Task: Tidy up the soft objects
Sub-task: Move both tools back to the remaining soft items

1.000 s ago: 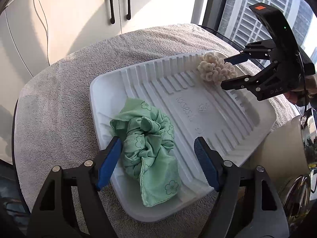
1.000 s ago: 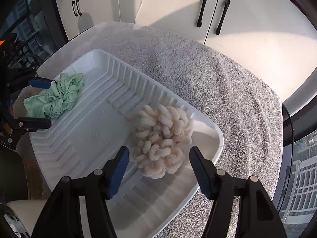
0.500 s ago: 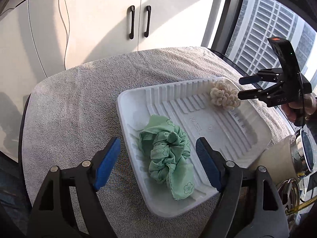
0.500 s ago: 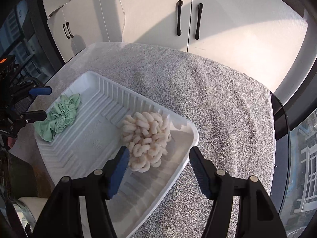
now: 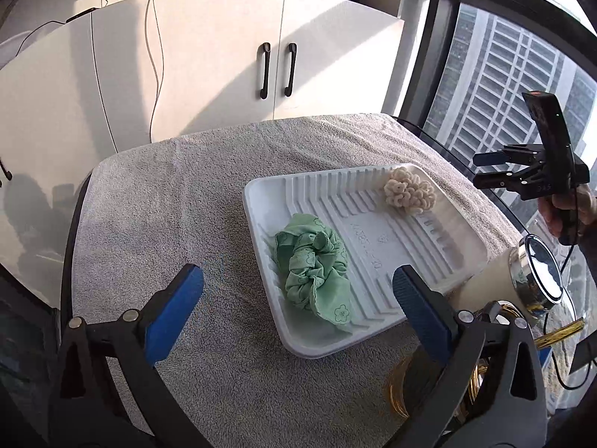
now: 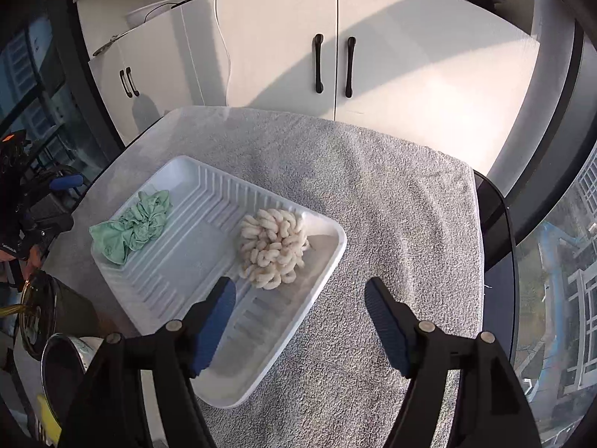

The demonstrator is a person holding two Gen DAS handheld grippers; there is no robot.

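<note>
Both grippers back; cloth crumpled.

Black claw, blue pads, silver screws

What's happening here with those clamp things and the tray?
A person holds a hand-held gripper in each hand. Both the left hand-held gripper and the right hand-held gripper are empty, their jaws having just opened wider. A green cloth and a cream knitted bundle lie apart in the white tray on the grey towel.

left wrist: oblique down, near | right wrist: same | shared: tray
</note>
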